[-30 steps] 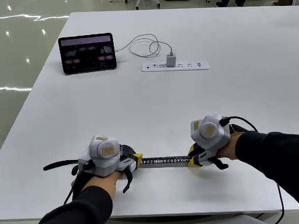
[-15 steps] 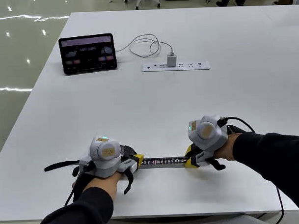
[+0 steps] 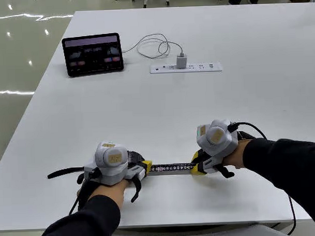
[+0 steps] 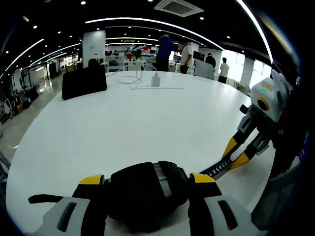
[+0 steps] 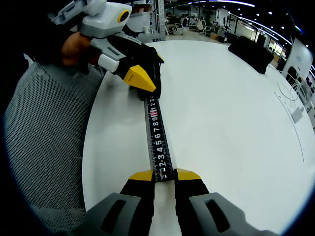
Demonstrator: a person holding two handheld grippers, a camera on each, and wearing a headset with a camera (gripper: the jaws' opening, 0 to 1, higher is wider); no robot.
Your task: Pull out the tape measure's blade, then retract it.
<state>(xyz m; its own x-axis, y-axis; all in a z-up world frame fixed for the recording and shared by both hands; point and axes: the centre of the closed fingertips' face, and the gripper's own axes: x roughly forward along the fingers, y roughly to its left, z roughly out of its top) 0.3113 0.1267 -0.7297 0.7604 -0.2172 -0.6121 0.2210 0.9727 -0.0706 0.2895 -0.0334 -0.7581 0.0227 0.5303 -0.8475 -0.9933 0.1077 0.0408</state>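
The black tape measure case (image 3: 133, 158) (image 4: 147, 194) rests on the white table (image 3: 162, 112), and my left gripper (image 3: 141, 168) (image 4: 147, 179) is shut on it with a yellow-tipped finger on each side. Its blade (image 3: 172, 169) (image 5: 156, 132) lies flat on the table and runs from the case to my right gripper (image 3: 197, 166) (image 5: 164, 175), which is shut on the blade's end. In the left gripper view the blade (image 4: 219, 168) leads off to the right gripper (image 4: 241, 153). In the right gripper view the left gripper (image 5: 140, 76) holds the case (image 5: 147, 58) at the blade's far end.
A dark tablet (image 3: 93, 54) stands at the back left. A white power strip (image 3: 186, 68) with a charger and a coiled cable (image 3: 155, 47) lies behind the work. A black strap (image 3: 63, 173) trails left of the left gripper. The table's near edge is close below both hands.
The right gripper has moved a little left toward the case, still shut on the blade's end, so less blade shows. The left gripper has stayed on the case.
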